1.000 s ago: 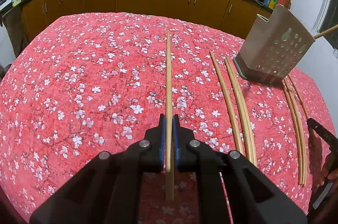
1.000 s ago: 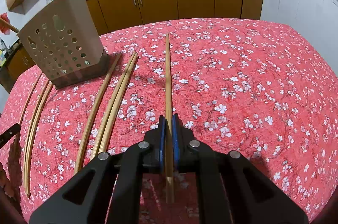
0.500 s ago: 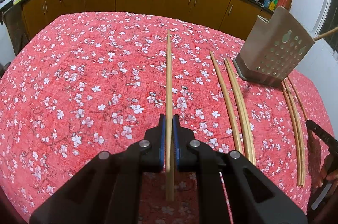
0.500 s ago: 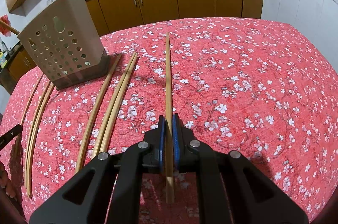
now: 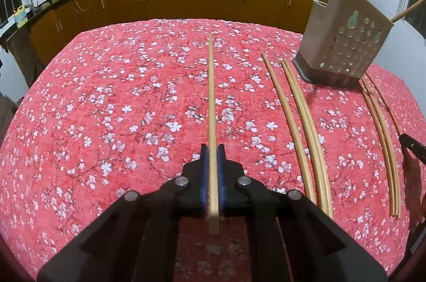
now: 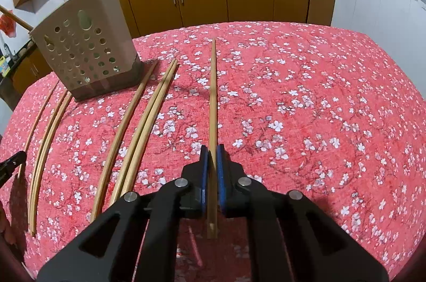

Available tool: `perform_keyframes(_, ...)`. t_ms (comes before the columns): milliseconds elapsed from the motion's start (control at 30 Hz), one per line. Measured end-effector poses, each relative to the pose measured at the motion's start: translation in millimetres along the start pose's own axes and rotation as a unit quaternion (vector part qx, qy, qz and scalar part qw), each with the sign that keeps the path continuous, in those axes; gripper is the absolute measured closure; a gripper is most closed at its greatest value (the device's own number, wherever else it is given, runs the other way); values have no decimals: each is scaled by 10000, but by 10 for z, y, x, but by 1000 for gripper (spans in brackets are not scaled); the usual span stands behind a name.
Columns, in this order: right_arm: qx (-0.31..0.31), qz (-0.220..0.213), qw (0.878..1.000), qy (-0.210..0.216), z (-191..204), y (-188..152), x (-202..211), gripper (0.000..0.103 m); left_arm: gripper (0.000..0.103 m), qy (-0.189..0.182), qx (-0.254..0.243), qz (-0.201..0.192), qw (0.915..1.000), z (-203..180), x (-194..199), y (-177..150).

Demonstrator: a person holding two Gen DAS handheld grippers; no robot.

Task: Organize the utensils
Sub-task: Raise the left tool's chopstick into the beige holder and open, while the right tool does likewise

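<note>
Chopsticks: I've one clamped in each pair of tongs, left (image 5: 212, 170) and right (image 6: 212, 170). Two sit in the perforated holder (image 6: 87, 53); six loose ones lie mid-desk (image 6: 306, 101), not yet stowed.

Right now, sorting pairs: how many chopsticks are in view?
10 chopsticks: one in left tongs, one in right tongs, six lying on the cloth, two in the holder; more may hide inside.
</note>
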State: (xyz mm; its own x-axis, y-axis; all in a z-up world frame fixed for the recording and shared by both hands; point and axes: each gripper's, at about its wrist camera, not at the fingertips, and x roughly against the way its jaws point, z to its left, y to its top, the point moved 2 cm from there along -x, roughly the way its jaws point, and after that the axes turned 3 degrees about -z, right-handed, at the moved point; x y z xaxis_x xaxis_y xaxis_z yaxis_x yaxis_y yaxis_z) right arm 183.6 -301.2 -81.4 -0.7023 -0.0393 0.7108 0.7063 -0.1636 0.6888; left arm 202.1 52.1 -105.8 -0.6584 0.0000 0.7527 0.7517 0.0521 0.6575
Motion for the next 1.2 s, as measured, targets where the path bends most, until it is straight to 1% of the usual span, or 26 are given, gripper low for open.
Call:
perform_keyframes(67, 15, -216, 9998, 15, -20, 69, 144, 95, 95, -22, 28, 34, 10000, 25, 14, 26)
perform_keyframes(233, -10, -772, 9970, 76, -46, 300, 527, 95, 95, -72, 48, -255, 9996, 65, 244, 181)
perform_keyframes(400, -40, -1371, 9905, 137, -33, 515, 857, 95, 95, -178, 137, -725, 9971, 97, 564, 391)
perform_keyframes(533, -28, -1742, 9846, 157, 3, 617, 1024, 95, 95, -415, 321, -1157, 9919, 112, 832, 578)
perform_keyframes(667, -72, -1897, 9817, 182, 7, 666, 1078, 95, 95, -584, 442, -1590, 9846, 115, 1099, 725)
perform_keyframes(767, -95, -1959, 9804, 192, 5, 673, 1100, 95, 95, -655, 462, -1777, 9808, 105, 1214, 808)
perform_keyframes(900, -99, -2013, 9793, 197, 9, 696, 1117, 95, 95, -681, 424, -1890, 9787, 76, 1300, 852)
perform_keyframes(1067, -99, -2089, 9776, 222, 5, 708, 1168, 95, 95, -726, 385, -1928, 9778, 31, 1336, 871)
perform_keyframes(1167, -145, -2170, 9749, 468, 13, 753, 1291, 96, 95, -865, 334, -1951, 9764, -3, 1394, 879)
perform_keyframes(1200, -158, -2191, 9739, 575, 17, 776, 1339, 96, 95, -974, 282, -1974, 9751, -46, 1450, 895)
